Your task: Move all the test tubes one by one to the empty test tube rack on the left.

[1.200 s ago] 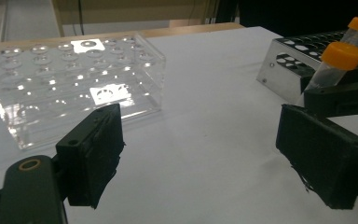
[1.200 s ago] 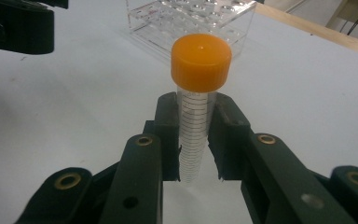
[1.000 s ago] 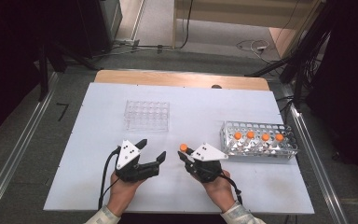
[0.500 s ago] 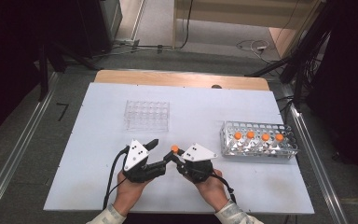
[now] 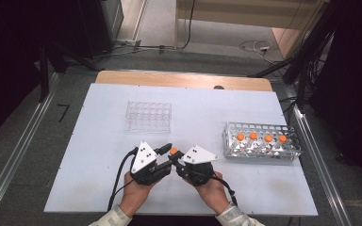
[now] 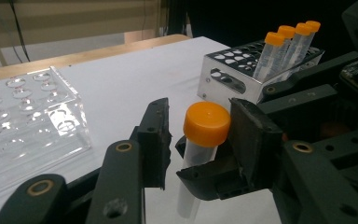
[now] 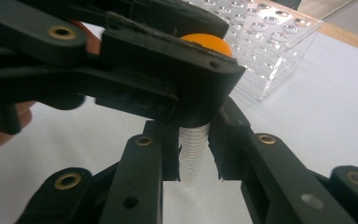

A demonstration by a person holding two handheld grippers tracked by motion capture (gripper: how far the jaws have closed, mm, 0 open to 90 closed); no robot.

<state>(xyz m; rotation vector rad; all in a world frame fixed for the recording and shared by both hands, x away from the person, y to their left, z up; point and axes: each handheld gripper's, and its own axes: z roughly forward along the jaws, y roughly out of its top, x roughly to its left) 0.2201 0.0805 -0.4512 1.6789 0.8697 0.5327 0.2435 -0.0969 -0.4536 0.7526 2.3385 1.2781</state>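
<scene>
A clear plastic rack point(image 5: 148, 116) is lying empty on the far left part of the white table point(image 5: 99, 188), and its round wells are being shown at the left edge of the left gripper view. A metal rack point(image 5: 261, 141) is standing on the right side of the table, well apart from the clear one. Four orange-capped tubes point(image 5: 261, 138) are being held upright in its near row. Beyond the far edge of the table, cables point(image 5: 254, 46) are lying on the floor.
</scene>
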